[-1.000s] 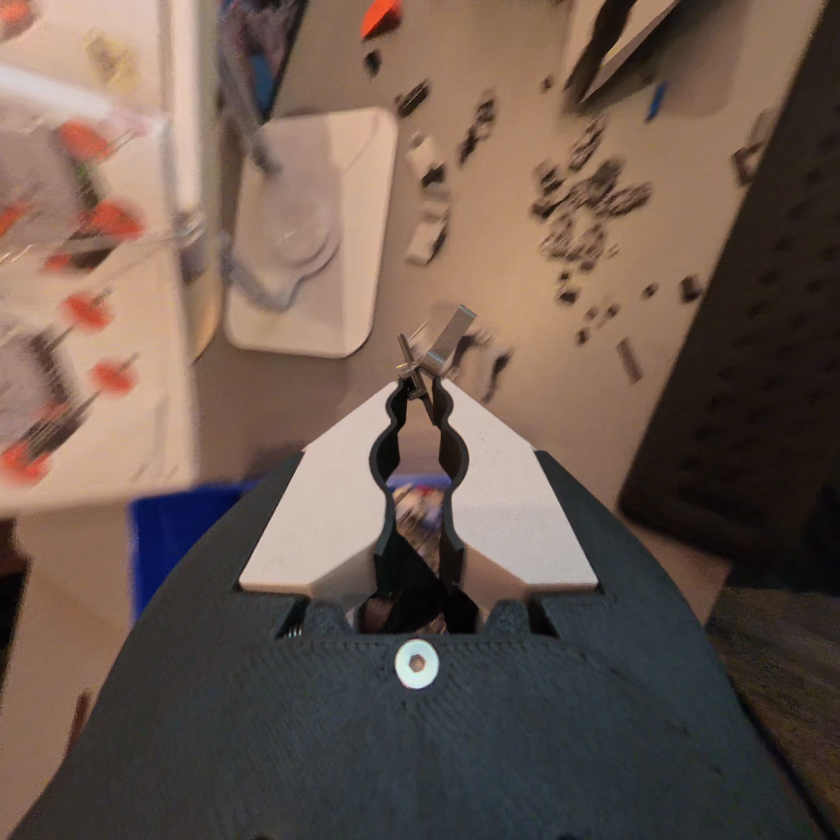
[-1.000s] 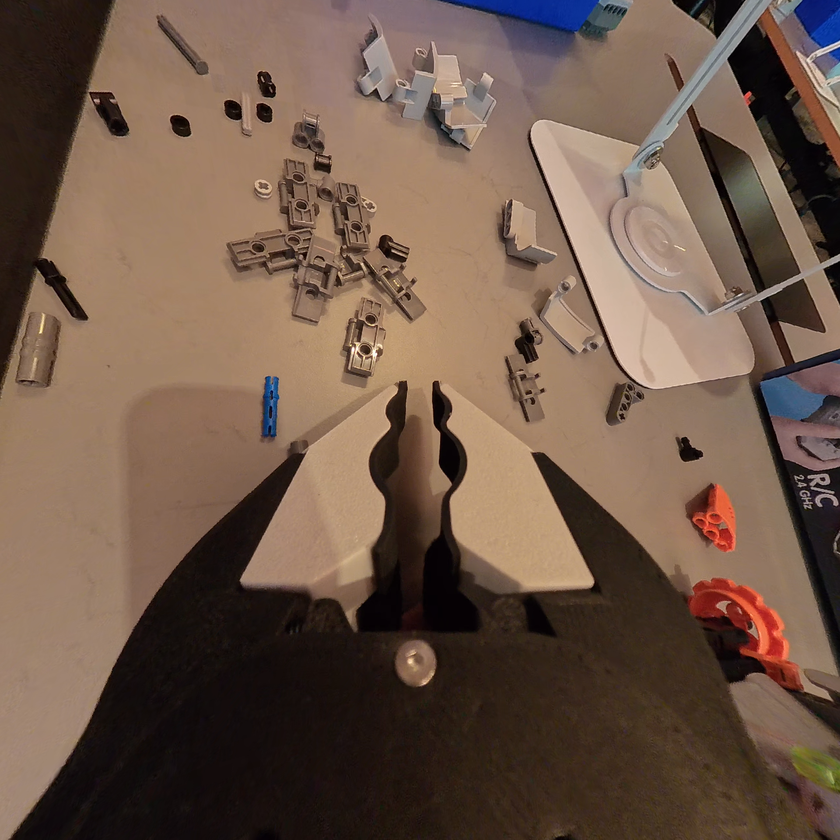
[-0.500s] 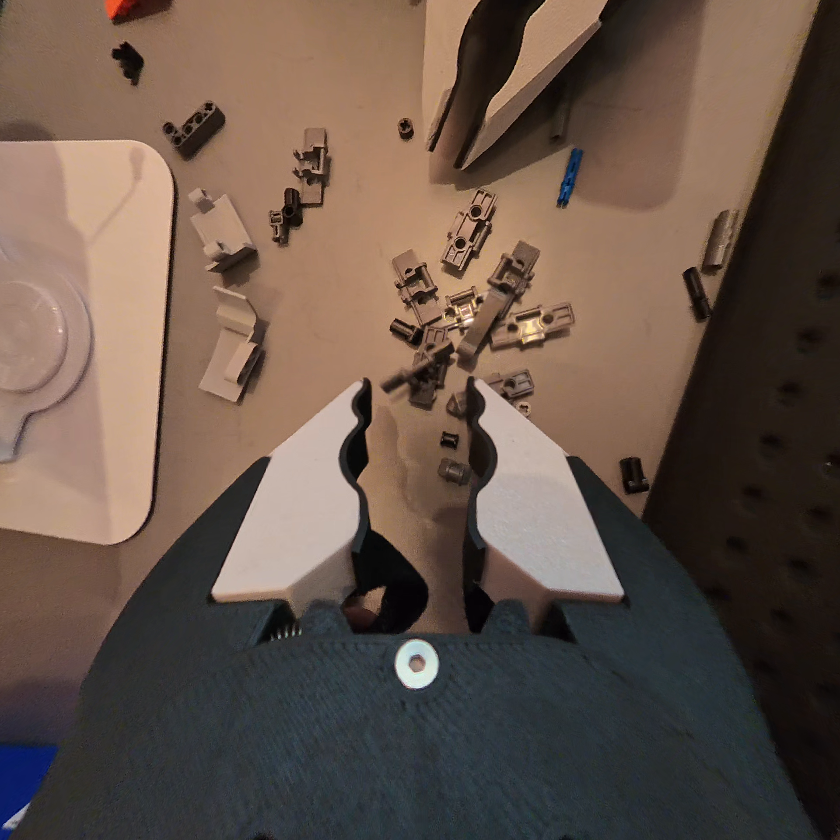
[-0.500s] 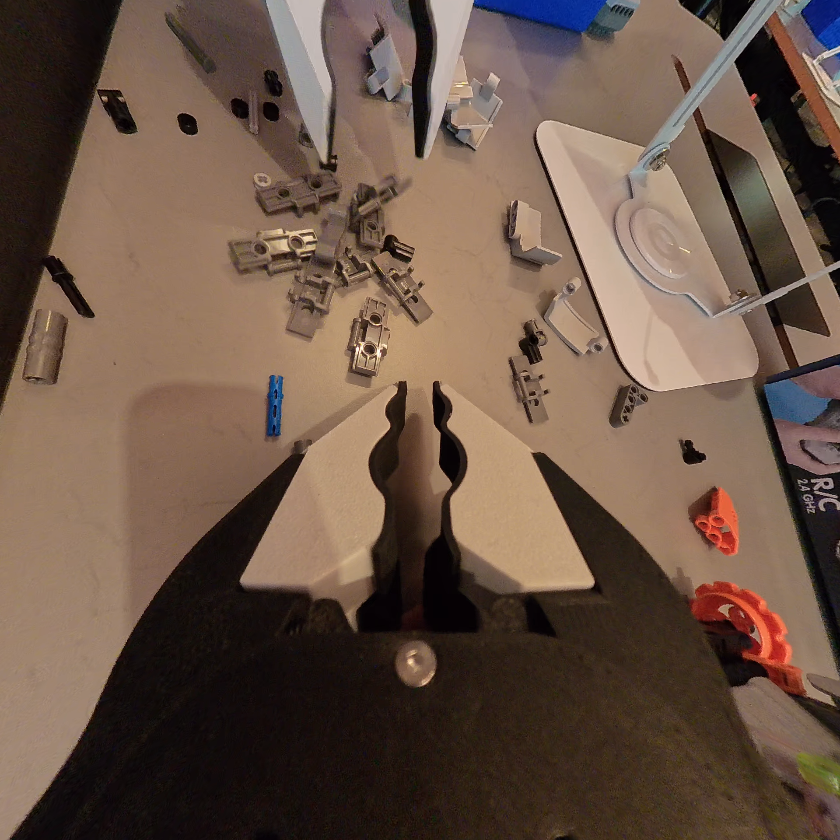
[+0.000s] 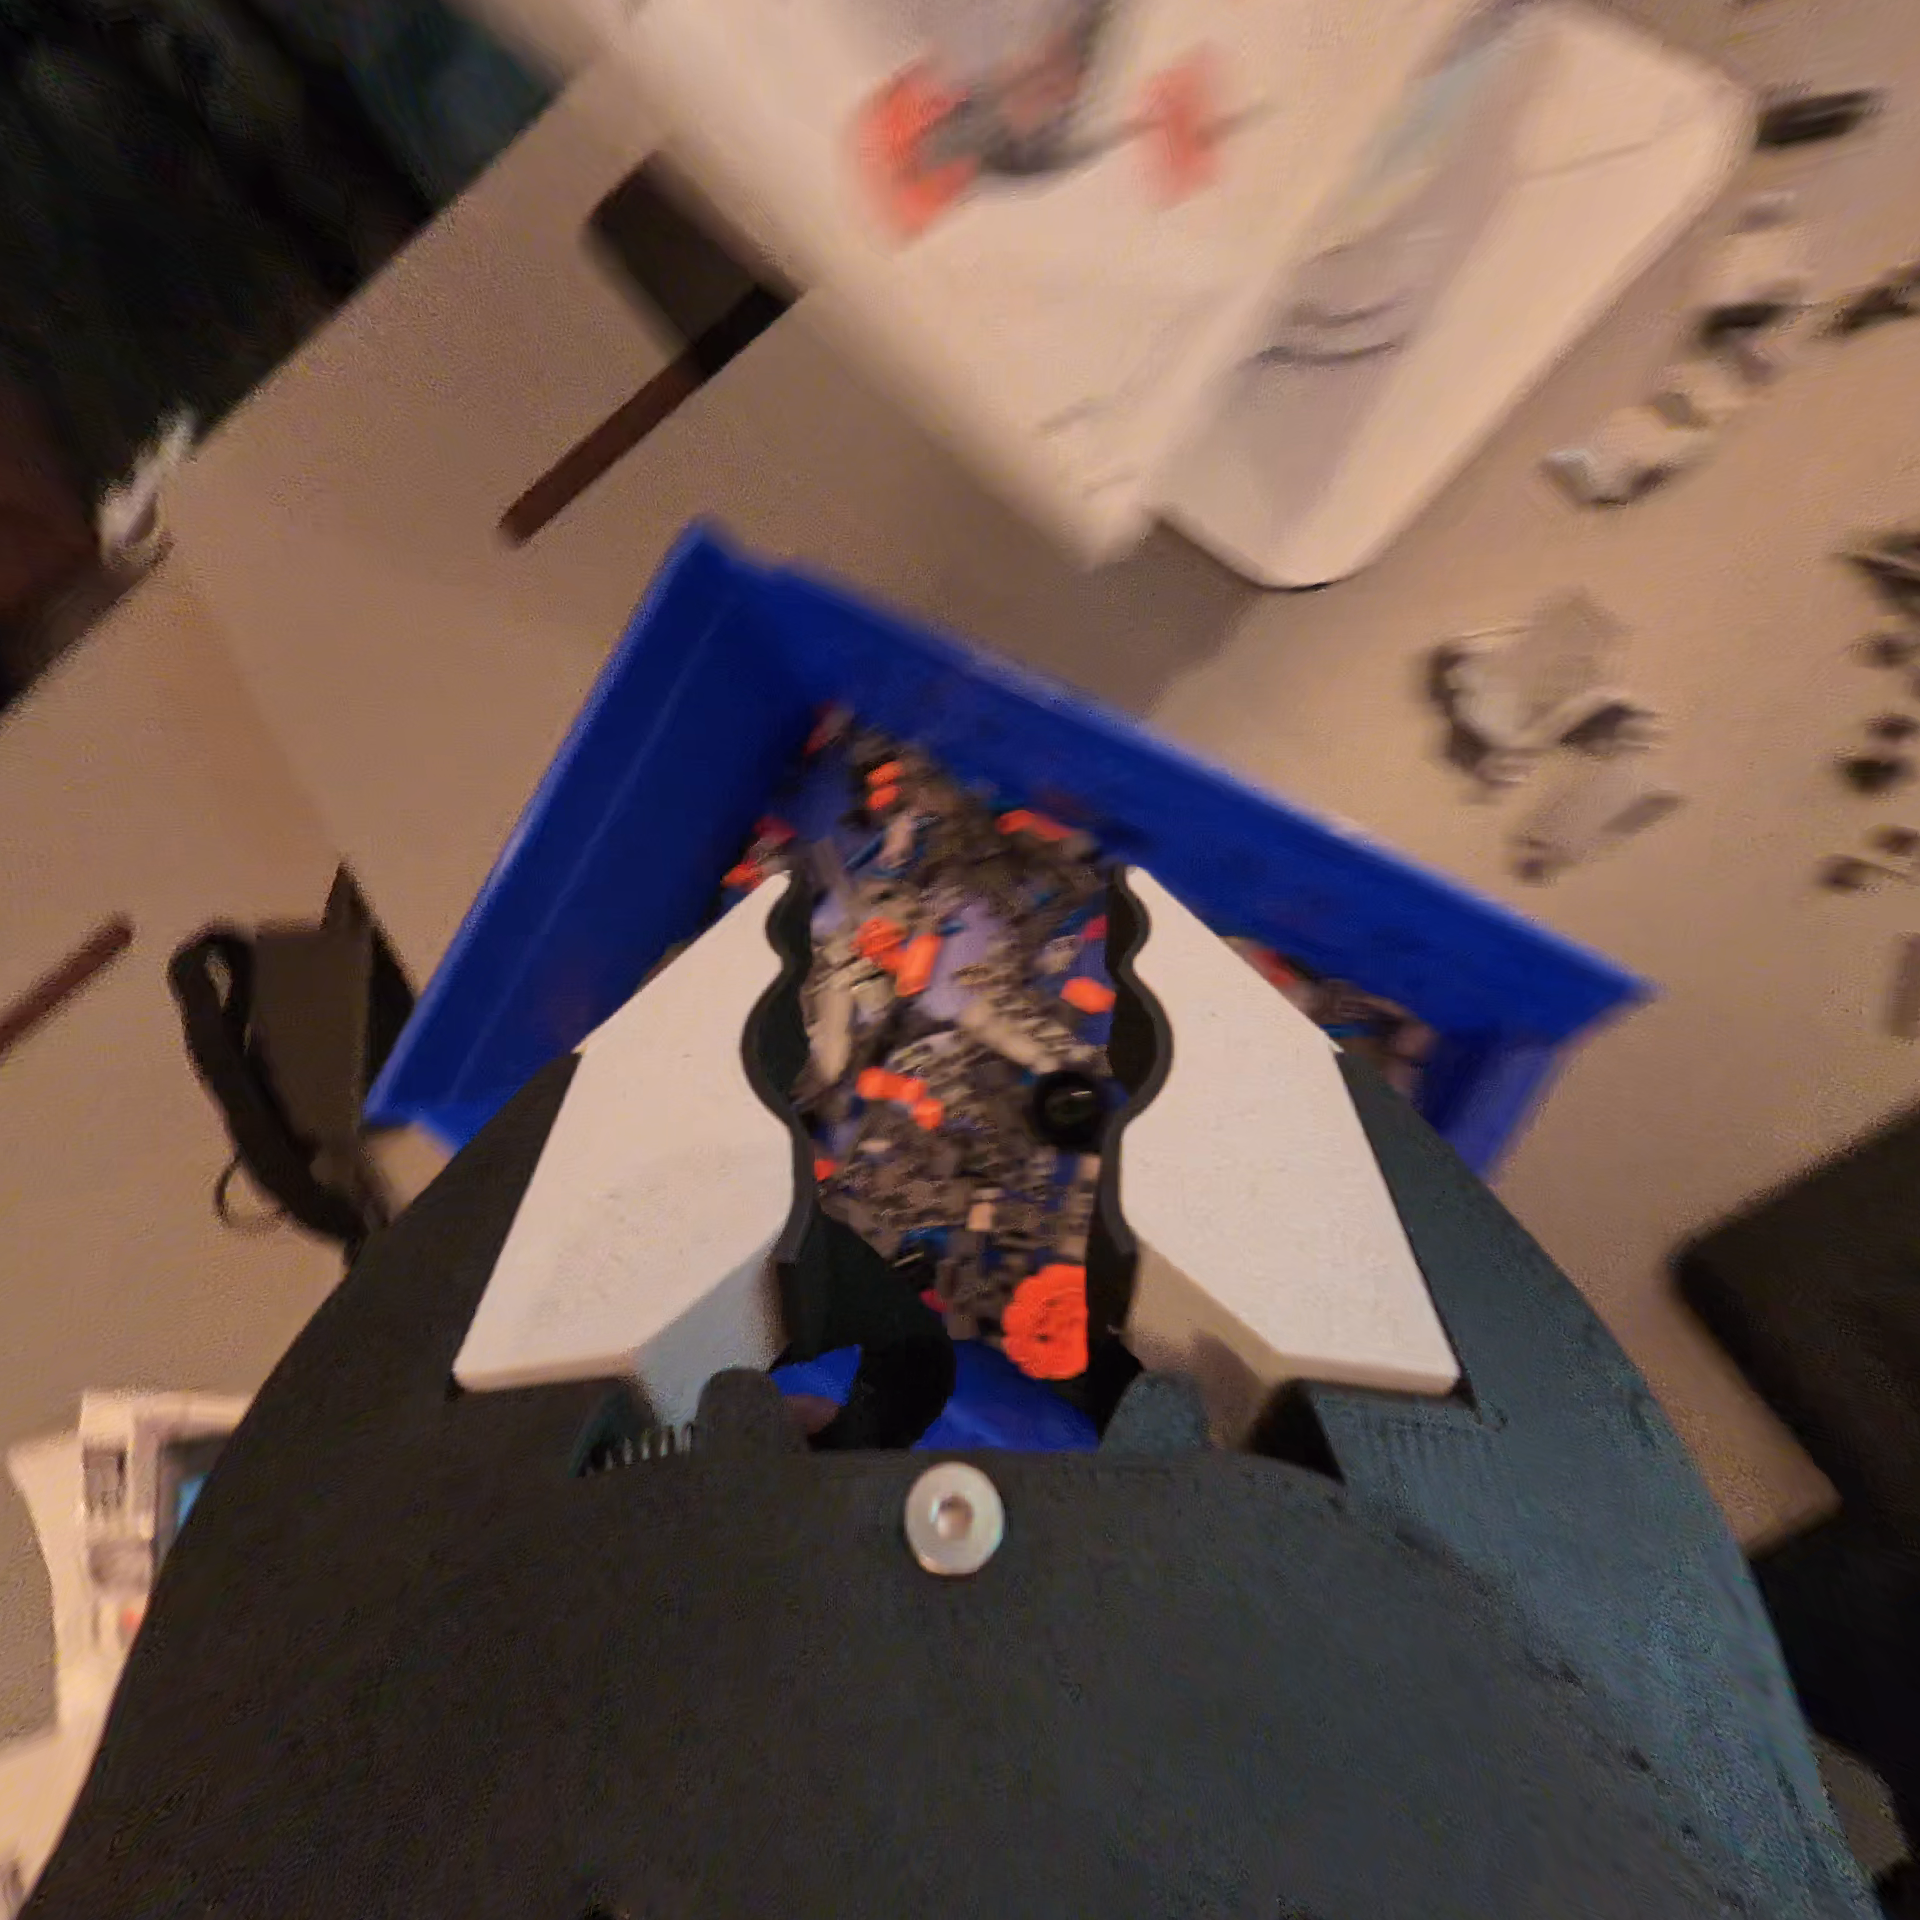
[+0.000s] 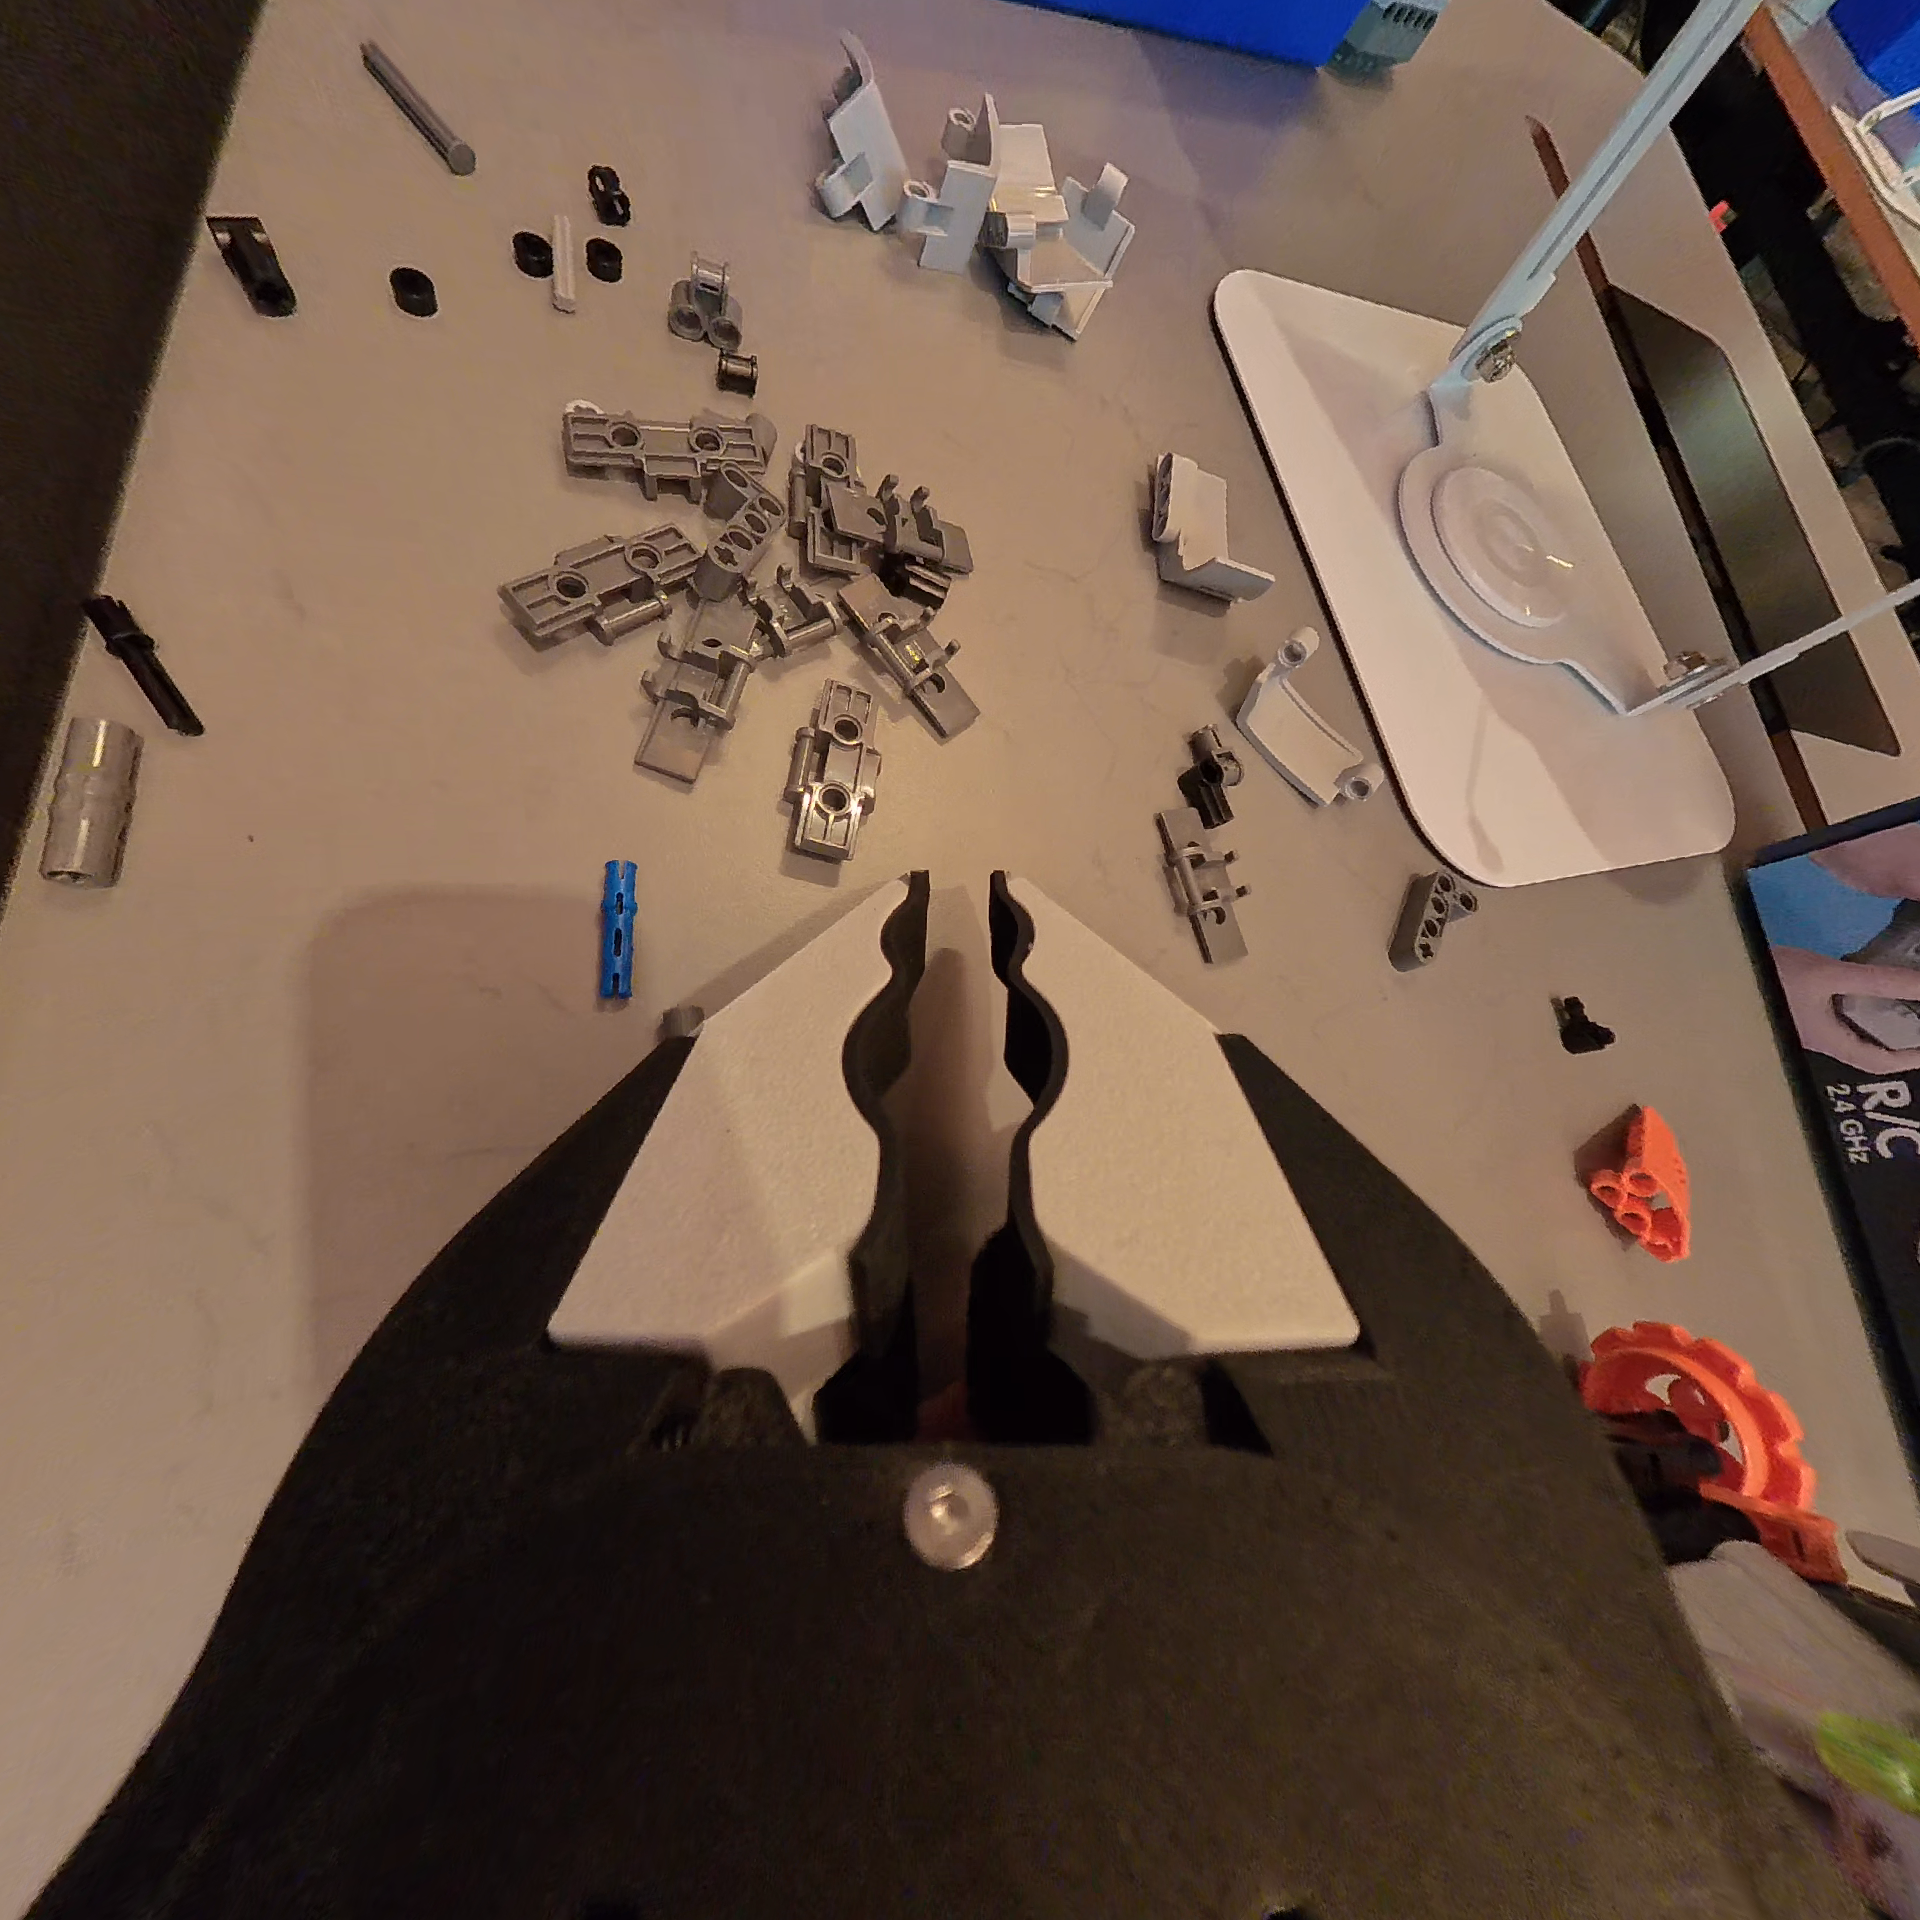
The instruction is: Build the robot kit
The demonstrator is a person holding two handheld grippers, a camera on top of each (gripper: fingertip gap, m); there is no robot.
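My left gripper [image 5: 951, 883] is open and empty, hovering over a blue bin [image 5: 1195, 831] filled with small grey, black and orange parts; this view is motion-blurred. My right gripper [image 6: 956, 883] is empty, its jaws almost shut with a narrow gap, low over the grey table. Just ahead of it lies a grey connector plate [image 6: 831, 779] at the near edge of a pile of grey parts [image 6: 748, 592]. A blue pin [image 6: 618, 930] lies to its left.
A white stand base [image 6: 1455, 582] sits right, also seen from the left wrist [image 5: 1403, 364]. Light grey panels [image 6: 987, 208] lie at the back. An orange gear [image 6: 1704, 1444], an orange piece [image 6: 1642, 1195] and a printed box [image 6: 1849, 1039] are right; a silver cylinder [image 6: 91, 800] left. My hands' fingertips stand some 40 cm from each other. Measured from the fingertips, the blue pin [image 6: 618, 930] is 5 cm or so from the right gripper and 40 cm from the left.
The left gripper let a small grey part go onto the pile, then swung away, open, to above the blue bin. The pile's parts have shifted. The right gripper has not moved.
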